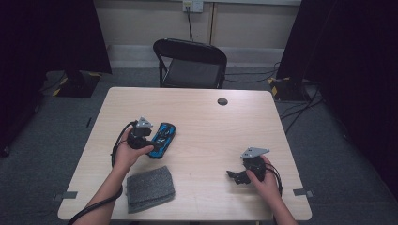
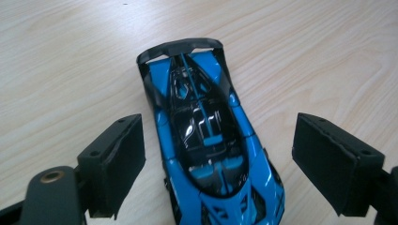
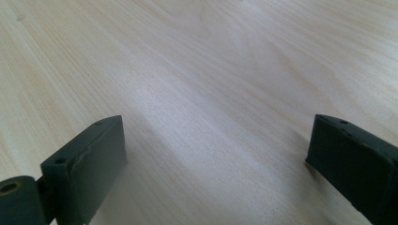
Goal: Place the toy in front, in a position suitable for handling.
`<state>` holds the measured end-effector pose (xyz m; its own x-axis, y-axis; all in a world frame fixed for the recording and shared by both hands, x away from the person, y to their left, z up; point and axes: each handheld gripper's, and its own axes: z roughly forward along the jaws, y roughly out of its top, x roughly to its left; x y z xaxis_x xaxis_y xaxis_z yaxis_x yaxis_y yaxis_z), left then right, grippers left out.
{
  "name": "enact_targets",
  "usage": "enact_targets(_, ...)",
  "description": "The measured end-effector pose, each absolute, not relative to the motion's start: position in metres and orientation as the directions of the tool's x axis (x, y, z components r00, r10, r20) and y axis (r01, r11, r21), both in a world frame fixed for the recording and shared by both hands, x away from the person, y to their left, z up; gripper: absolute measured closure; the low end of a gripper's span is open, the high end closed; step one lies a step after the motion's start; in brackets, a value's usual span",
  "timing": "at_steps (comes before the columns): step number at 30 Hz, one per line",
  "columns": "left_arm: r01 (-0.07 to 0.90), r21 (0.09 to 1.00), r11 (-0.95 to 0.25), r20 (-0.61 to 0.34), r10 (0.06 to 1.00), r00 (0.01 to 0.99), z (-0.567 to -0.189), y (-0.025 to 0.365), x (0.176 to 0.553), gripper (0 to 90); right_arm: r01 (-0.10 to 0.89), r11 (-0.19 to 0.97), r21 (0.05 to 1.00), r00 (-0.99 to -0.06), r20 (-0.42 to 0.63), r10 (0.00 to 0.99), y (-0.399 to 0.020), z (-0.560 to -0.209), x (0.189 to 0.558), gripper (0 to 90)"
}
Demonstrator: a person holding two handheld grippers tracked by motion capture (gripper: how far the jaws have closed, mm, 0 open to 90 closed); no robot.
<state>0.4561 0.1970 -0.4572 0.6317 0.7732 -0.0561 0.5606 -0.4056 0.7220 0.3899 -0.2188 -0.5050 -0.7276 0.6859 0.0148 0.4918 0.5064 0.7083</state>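
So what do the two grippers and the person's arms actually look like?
Both the left gripper and the right gripper are black, each topped by a grey three-cornered plate and trailing a black cable. Their fingers are flat, blocky black pads. The forearms are bare, with no sleeves.

High view overlooks the table; both claw cameras skim its wood closely.

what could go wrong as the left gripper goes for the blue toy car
1. The left gripper stands open astride the toy car, and its pads aren't touching; closing off-centre could push the car askew.
2. The car rests on its wheels on the smooth table, so a nudge might roll it away.
3. Its rear wing looks thin; a clumsy grip could strain it.
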Motion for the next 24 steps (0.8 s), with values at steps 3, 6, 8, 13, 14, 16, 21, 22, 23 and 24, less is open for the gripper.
enact_targets(3,0.569,0.722,-0.394,-0.057,0.786,0.616,-0.459,0.193,0.461,16.8,0.492,0.506,0.708,-0.727,0.015,0.686,-0.219,-0.505,0.390,4.1)
enact_targets(6,0.579,0.721,-0.381,-0.058,0.799,0.598,-0.462,0.189,0.465,16.7,0.492,0.507,0.708,-0.728,0.015,0.686,-0.219,-0.505,0.390,4.1)
enact_targets(8,0.577,0.718,-0.389,-0.040,0.805,0.592,-0.463,0.185,0.468,16.7,0.491,0.507,0.708,-0.728,0.014,0.685,-0.219,-0.505,0.390,4.1)
enact_targets(13,0.589,0.707,-0.391,-0.008,0.828,0.560,-0.469,0.180,0.475,16.4,0.492,0.507,0.708,-0.728,0.015,0.685,-0.219,-0.505,0.390,4.1)
enact_targets(14,0.595,0.709,-0.380,-0.016,0.834,0.552,-0.471,0.178,0.476,16.3,0.491,0.507,0.708,-0.728,0.015,0.686,-0.219,-0.505,0.390,4.1)
enact_targets(16,0.599,0.708,-0.375,-0.021,0.836,0.548,-0.474,0.176,0.478,16.2,0.492,0.507,0.708,-0.728,0.015,0.686,-0.219,-0.505,0.390,4.1)
enact_targets(21,0.625,0.689,-0.368,-0.025,0.849,0.528,-0.484,0.170,0.482,16.2,0.492,0.507,0.708,-0.728,0.015,0.685,-0.219,-0.505,0.390,4.1)
enact_targets(22,0.628,0.687,-0.365,-0.029,0.850,0.525,-0.486,0.169,0.482,16.0,0.493,0.507,0.707,-0.727,0.015,0.686,-0.219,-0.505,0.390,4.1)
enact_targets(23,0.629,0.685,-0.369,-0.018,0.854,0.520,-0.489,0.168,0.482,16.3,0.491,0.507,0.708,-0.728,0.014,0.686,-0.219,-0.505,0.390,4.1)
enact_targets(24,0.630,0.688,-0.359,-0.021,0.858,0.513,-0.490,0.167,0.482,16.2,0.492,0.507,0.708,-0.728,0.015,0.685,-0.219,-0.505,0.390,4.1)
